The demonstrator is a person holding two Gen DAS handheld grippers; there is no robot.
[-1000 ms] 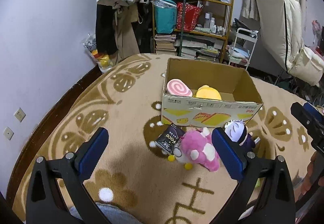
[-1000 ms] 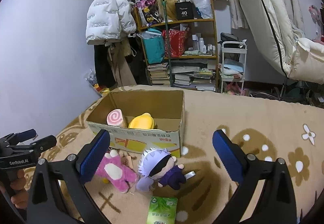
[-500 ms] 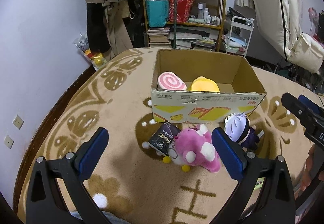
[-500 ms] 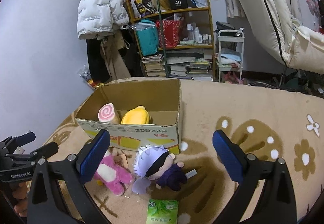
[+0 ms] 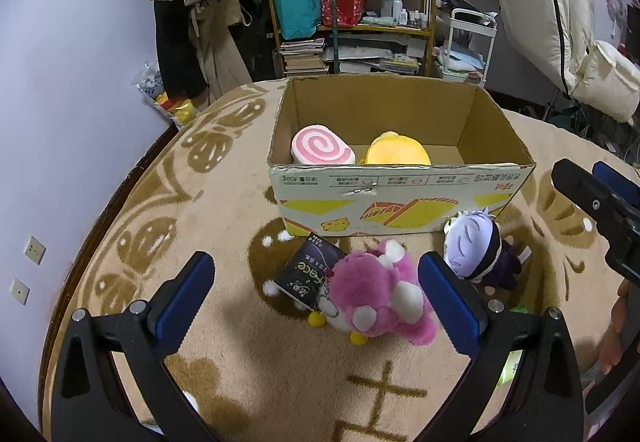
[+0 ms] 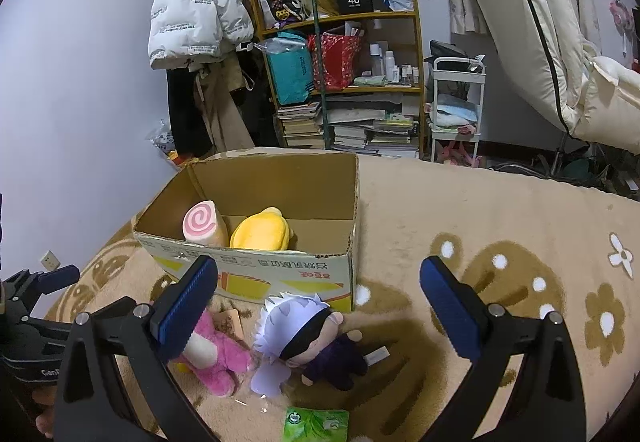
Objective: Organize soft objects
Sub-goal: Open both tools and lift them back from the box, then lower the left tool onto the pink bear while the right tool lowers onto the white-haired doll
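Nearest in both wrist views, the two grippers are seen with their blue pads spread wide and nothing between them: the left gripper (image 5: pixel 316 294) is released above the pink plush (image 5: pixel 382 302), and the right gripper (image 6: pixel 318 296) is released above the white-haired doll (image 6: pixel 308 338). This placement is judged as preparation for a pick, one toy for each gripper.

Both toys are laid on the beige carpet (image 5: pixel 224 234), just beside each other and close to the near wall of the cardboard box (image 5: pixel 400 198). A dark packet (image 5: pixel 308 270) is tucked at the left of the pink plush, touching it, and a green packet (image 6: pixel 316 424) is lying nearer, in front of the doll. The packets are probably not soft toys, so they may be left out.

Farther, inside the box, a pink swirl cushion (image 5: pixel 320 146) and a yellow plush (image 5: pixel 398 156) are already placed at the left side. The right part of the box is kept free, so the remaining toys can be dropped there.

Behind the box a crowded shelf (image 6: pixel 360 82) is standing at the wall.
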